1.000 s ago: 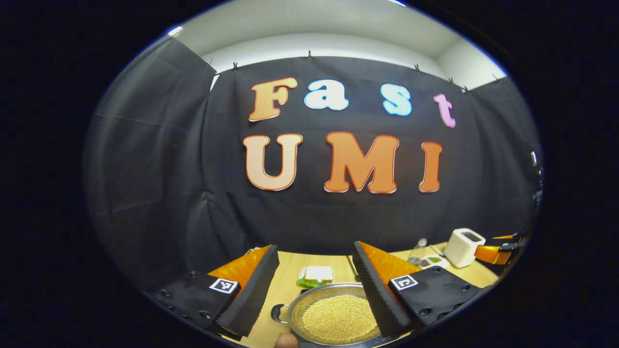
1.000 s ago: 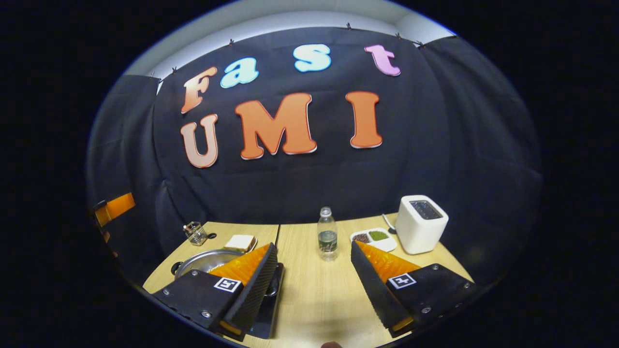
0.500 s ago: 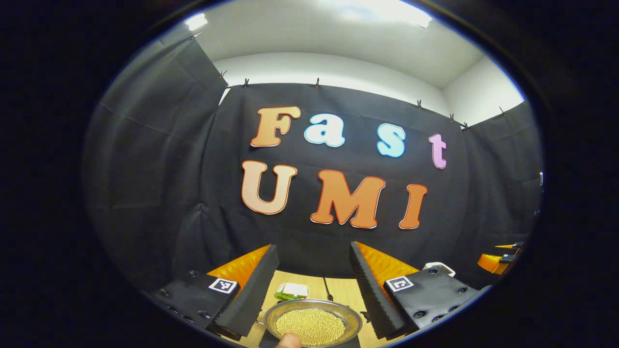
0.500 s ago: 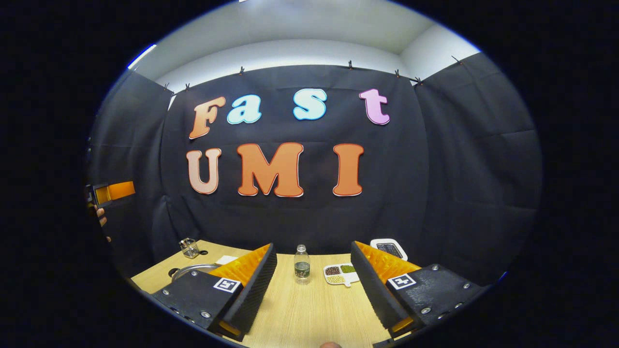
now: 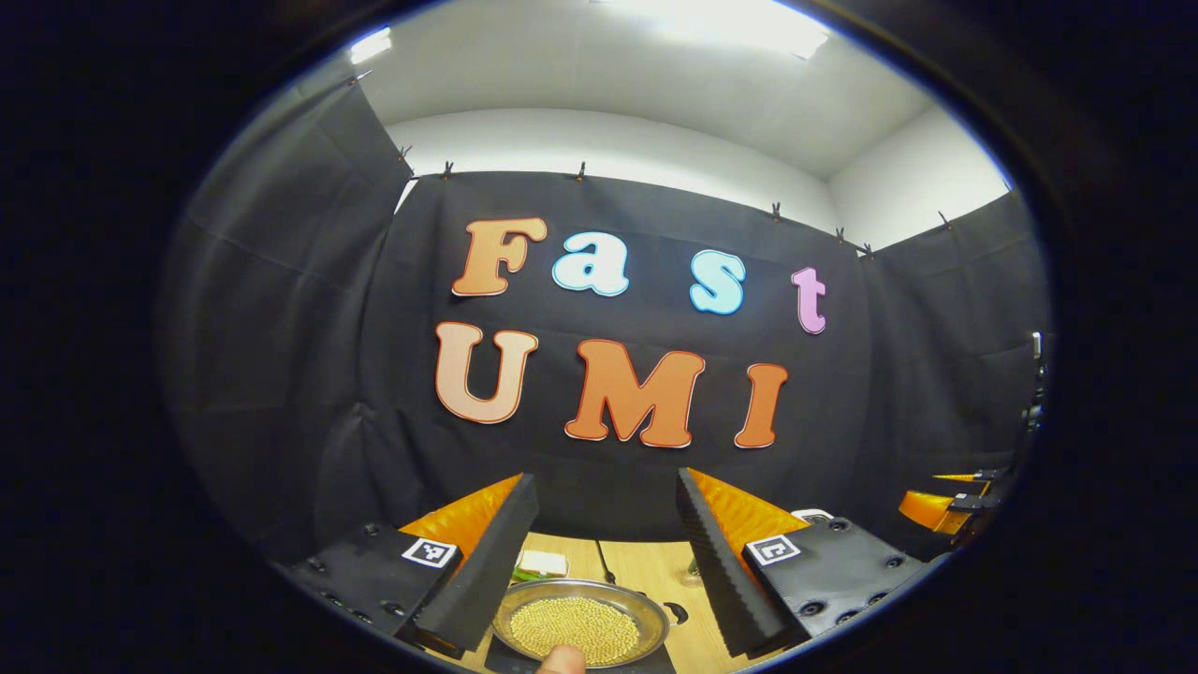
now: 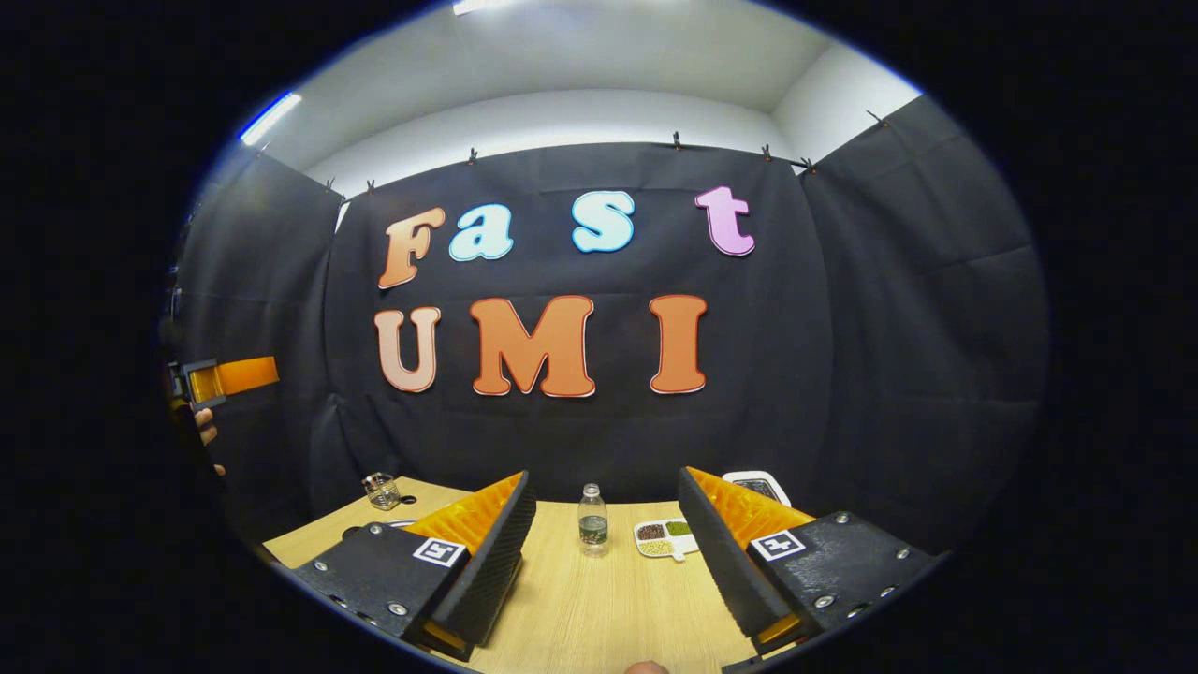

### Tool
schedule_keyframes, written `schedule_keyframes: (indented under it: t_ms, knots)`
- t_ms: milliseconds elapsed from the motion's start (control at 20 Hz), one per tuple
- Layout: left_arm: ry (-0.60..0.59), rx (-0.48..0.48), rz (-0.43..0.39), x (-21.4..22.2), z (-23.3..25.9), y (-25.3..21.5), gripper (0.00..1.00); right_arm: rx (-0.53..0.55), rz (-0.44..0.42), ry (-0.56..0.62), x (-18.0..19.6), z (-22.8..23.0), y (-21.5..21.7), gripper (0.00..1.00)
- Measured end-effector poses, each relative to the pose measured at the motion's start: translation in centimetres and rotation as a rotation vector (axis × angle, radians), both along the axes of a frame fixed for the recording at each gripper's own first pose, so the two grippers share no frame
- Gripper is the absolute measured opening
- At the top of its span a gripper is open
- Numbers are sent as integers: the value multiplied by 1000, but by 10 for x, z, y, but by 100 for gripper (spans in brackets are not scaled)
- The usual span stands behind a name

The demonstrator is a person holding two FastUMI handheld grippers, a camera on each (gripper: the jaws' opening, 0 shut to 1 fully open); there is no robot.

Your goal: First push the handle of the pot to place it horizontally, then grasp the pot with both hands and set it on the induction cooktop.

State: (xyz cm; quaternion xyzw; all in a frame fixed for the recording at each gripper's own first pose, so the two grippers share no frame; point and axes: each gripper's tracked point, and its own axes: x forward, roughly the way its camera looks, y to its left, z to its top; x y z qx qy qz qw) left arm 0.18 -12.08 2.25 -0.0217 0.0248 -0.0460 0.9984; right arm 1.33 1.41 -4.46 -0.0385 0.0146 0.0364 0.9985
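Now held high above the light wooden bench (image 6: 608, 599): 2 sets of tongs, both spread wide and gripping nothing. Left tongs (image 5: 606, 552) seen from the left gripper view, raised over a round silver metal pot (image 5: 580, 633) filled with small yellow grains. Pot sitting low between the 2 fingers, on a dark flat surface at the near edge of the bench, with 1 dark side handle (image 5: 676, 613) pointing right. Fingertip (image 5: 562, 660) of a person at the bottom edge, just in front of the pot. Right tongs (image 6: 606, 552) seen from the right gripper view, over bare wood. Beyond them, near the cloth wall: clear plastic water bottle (image 6: 591, 520), white divided dish of beans (image 6: 666, 538) beside it, white toaster (image 6: 760, 487) partly behind the right finger, small glass jar (image 6: 381, 490) at far left. Pot rim barely peeking out behind the left finger, too hidden to describe.
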Motion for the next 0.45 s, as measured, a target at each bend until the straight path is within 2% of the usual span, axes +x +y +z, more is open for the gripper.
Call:
schedule_keyframes:
  t_ms: [300, 450]
  knots:
    - [36, -11, -4, 1, -10, -4, 99, 8, -1, -26, -11, 3, -11, 95]
    - [60, -16, -14, 2, -18, -8, 95, 12, 1, -27, -10, -1, -13, 95]
